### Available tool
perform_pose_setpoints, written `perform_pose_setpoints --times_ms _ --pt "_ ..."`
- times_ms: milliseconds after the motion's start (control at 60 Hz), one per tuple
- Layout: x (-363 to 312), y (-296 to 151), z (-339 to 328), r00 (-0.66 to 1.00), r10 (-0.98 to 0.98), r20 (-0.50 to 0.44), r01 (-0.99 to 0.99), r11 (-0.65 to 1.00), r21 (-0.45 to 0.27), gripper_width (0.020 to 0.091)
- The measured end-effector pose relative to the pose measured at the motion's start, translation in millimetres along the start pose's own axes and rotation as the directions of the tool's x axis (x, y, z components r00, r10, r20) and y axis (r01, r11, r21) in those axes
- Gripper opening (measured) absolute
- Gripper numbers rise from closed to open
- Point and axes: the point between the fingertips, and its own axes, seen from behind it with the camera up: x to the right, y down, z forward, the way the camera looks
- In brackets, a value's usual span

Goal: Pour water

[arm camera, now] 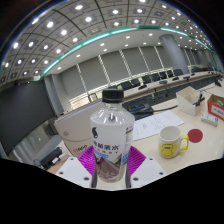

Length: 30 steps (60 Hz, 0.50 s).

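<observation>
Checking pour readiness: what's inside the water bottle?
The water bottle, held between the jaws, is capped and shows clear water down to its label. Behind the label the contents are hidden. The yellow mug stands beside it.

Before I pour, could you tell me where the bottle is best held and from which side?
Hold the bottle at its labelled lower body, from the near side, as the gripper does now: fingers press its sides there. It stands upright, the cap on top, the mug off to one side.
</observation>
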Motion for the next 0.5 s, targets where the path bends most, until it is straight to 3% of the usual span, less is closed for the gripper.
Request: perform_pose_setpoints --times_ms 150,283,500 --pt "-16 -37 25 0.878 0.462 0.123 -0.464 0.886 -0.016 0.0382" --pt "-5 -58 40 0.581 0.791 0.194 -0.796 0.602 -0.07 0.0381" --pt "21 -59 61 0.13 0.969 0.212 -0.974 0.165 -0.157 0.0381"
